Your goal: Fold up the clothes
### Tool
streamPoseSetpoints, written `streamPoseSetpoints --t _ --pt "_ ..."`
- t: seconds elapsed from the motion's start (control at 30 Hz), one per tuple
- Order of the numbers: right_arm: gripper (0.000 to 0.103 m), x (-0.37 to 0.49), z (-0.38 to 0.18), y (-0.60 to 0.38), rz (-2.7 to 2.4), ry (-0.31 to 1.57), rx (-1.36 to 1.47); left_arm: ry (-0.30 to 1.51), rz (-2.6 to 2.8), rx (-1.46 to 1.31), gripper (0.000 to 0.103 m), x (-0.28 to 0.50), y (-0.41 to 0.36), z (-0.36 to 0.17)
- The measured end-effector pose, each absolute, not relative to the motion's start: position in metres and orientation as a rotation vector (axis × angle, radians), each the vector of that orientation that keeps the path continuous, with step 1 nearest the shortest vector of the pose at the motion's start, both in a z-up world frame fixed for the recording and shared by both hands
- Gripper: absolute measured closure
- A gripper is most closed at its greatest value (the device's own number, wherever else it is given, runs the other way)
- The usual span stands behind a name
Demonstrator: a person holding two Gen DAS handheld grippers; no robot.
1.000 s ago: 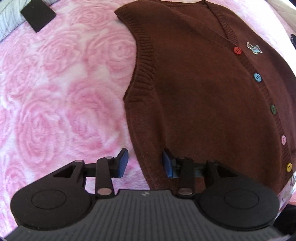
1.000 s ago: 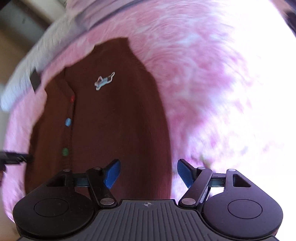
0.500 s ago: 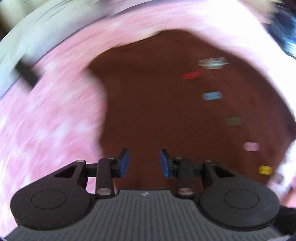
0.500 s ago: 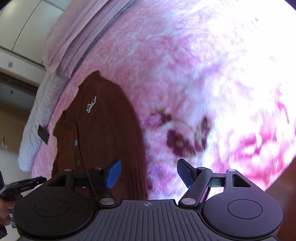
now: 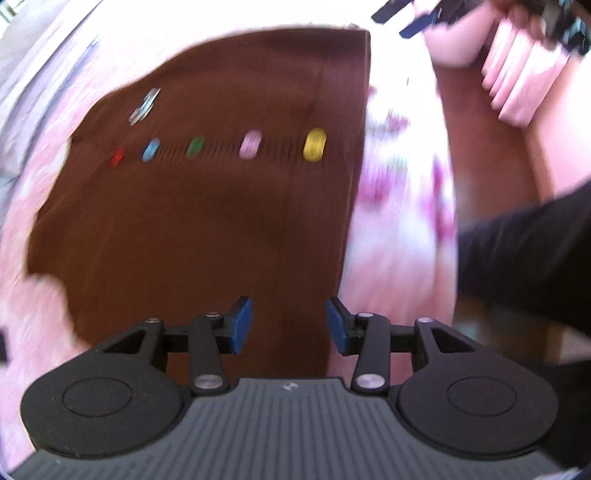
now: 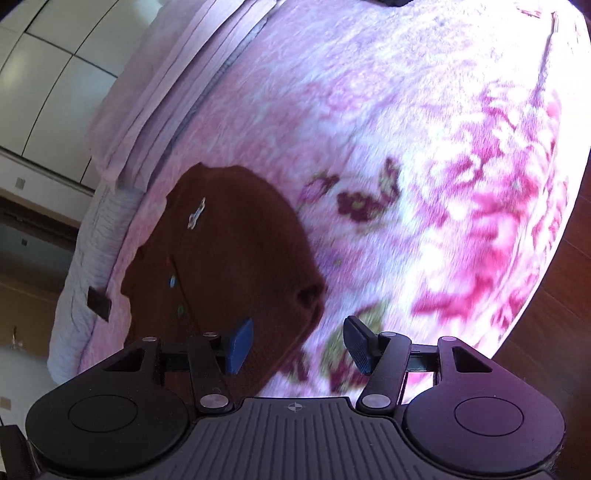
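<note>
A brown knit vest (image 5: 207,221) with a row of coloured buttons (image 5: 314,144) and a small white badge lies flat on a pink floral blanket (image 6: 424,155). My left gripper (image 5: 289,325) is open and empty, just above the vest's lower corner near the hem. My right gripper (image 6: 298,345) is open and empty, over the vest's (image 6: 229,266) side edge and hem corner where it meets the blanket. The view from the left wrist is blurred. The right gripper's blue tips also show at the top right of the left wrist view (image 5: 413,18).
A dark flat object (image 6: 99,303) lies at the bed's far edge near the white quilted bedding (image 6: 92,258). A folded pink cover (image 6: 177,81) lies along the head of the bed. The person's dark sleeve (image 5: 524,254) is at the right. Wooden floor (image 6: 554,295) borders the bed.
The left gripper has swung round from the vest's side to its hem corner. The right gripper has pulled back, so the vest looks smaller and more blanket shows. Both stay open.
</note>
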State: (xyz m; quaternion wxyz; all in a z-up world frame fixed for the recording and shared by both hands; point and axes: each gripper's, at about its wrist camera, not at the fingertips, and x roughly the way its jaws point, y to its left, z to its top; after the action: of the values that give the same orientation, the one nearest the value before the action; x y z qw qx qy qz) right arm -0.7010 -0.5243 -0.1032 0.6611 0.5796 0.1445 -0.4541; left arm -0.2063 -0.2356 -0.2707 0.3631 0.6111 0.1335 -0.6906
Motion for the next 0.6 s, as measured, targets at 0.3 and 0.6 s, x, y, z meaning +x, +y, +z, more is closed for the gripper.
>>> streamPoseSetpoints --t 0.3,0.6 --pt "0.044 -0.631 -0.108 -0.509 -0.961 0.445 1.244 0.462 -1.686 1.426 0.058 -0.156 -0.213 -0.289" --pt "0.044 -0.616 -0.114 -0.523 -1.058 0.541 1.178 0.996 -1.388 0.970 0.079 -0.088 -0.262 -0.298"
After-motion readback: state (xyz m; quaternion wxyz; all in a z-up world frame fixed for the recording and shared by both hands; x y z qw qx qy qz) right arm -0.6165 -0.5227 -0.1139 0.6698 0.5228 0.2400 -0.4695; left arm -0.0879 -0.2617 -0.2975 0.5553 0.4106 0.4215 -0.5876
